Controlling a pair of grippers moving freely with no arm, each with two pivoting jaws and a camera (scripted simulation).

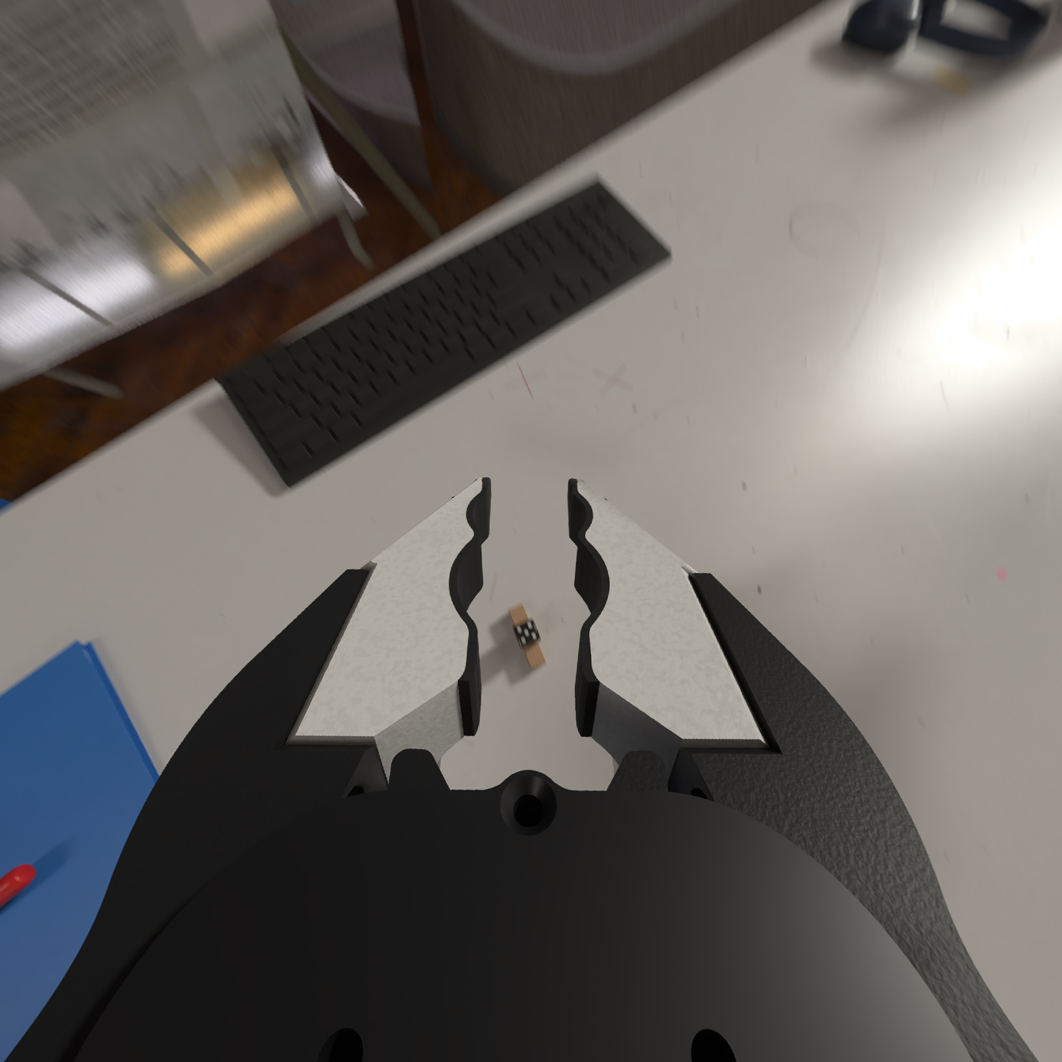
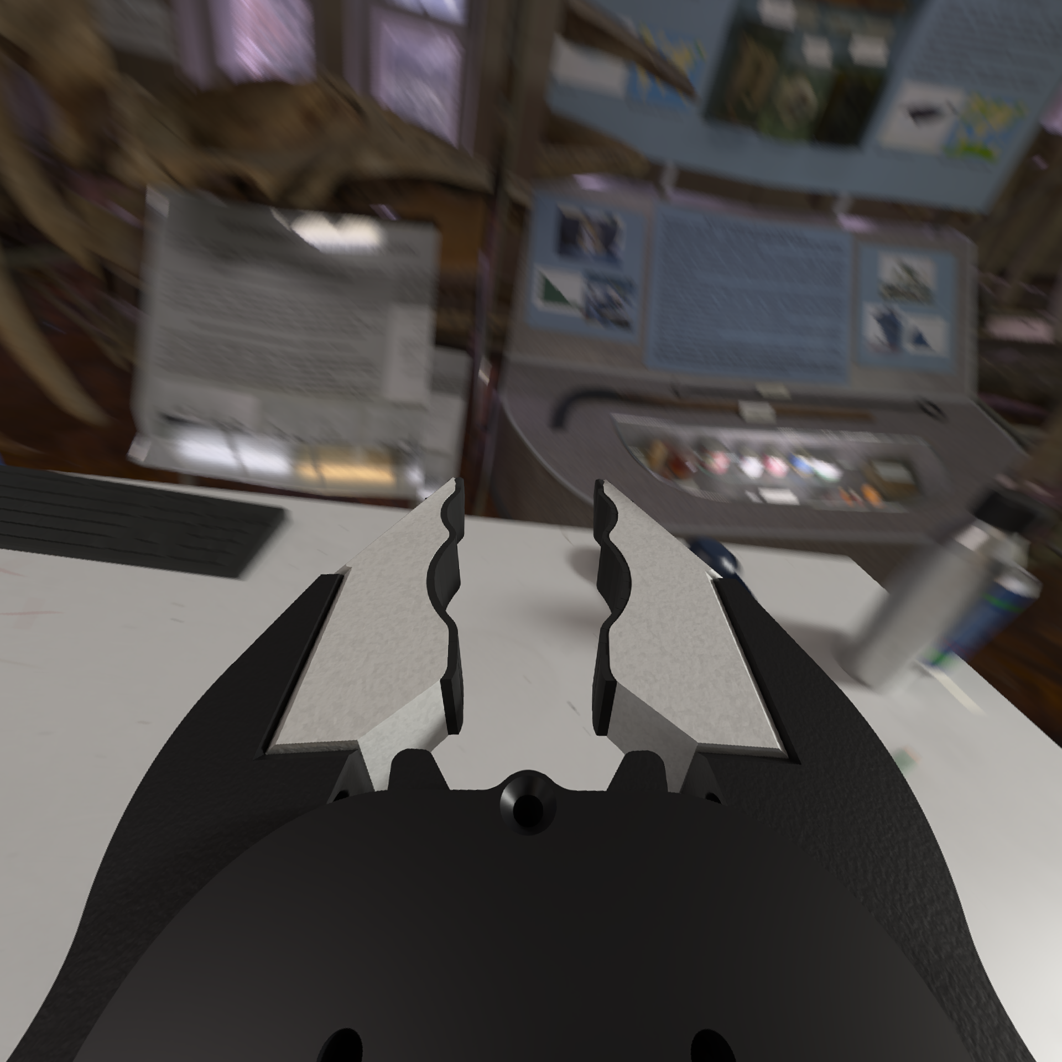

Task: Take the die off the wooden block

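Hovering high over the white table (image 1: 747, 402), the left gripper (image 1: 529, 494) has its fingers spread and holds nothing. Far below, framed in the gap between them, sits the die (image 1: 526, 633), black with pale pips, resting on the middle of the small wooden block (image 1: 527, 637) out on the open tabletop. A black keyboard (image 1: 442, 333) lies along the far edge of the table beyond it, and a blue folder (image 1: 63, 804) with a red pen (image 1: 14, 882) on it lies toward the left edge (only partly in frame).

From the right wrist view, the right gripper (image 2: 527, 494) is likewise spread and empty, aimed out across the table toward its far edge. The keyboard's end shows at the far left, and a grey bottle (image 2: 919, 609) stands near the right edge. Neither die nor block appears here.

The step in hand looks like the approach: nothing is gripped and the die is not yet lifted. The next move likely calls for a straight descent by the left gripper, centring the small die between the pads and closing on it alone, clear of the block beneath.
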